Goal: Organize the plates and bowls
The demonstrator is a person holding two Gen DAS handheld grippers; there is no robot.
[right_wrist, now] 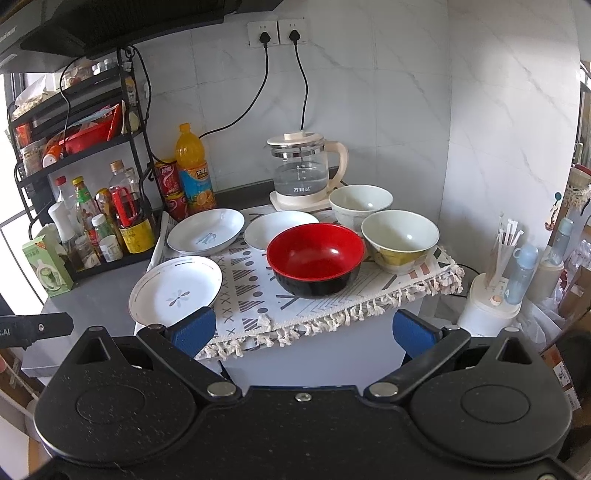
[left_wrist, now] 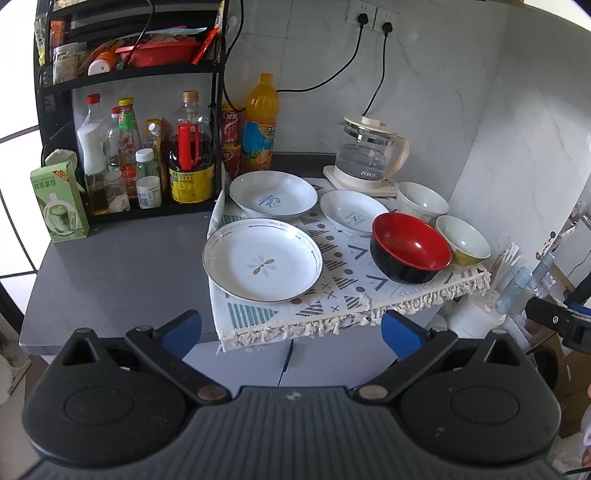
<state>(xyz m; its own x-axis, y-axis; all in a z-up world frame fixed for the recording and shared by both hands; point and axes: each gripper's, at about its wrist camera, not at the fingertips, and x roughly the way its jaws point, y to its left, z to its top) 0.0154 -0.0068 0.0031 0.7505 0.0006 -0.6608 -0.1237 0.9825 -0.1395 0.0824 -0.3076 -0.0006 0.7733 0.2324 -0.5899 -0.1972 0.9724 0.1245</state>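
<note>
Plates (left_wrist: 262, 264), bowls (right_wrist: 315, 259) — untouched, separate.

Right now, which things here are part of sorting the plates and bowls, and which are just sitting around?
Part of the job: flower plate, two printed plates, red bowl, gold bowl, white bowl.

Just lying about: glass kettle, orange drink bottle, sauce bottles, green carton.

A home kitchen: condiment rack (left_wrist: 129, 147), electric kettle (right_wrist: 306, 170), tiled wall (right_wrist: 388, 92), range hood (right_wrist: 110, 22).
</note>
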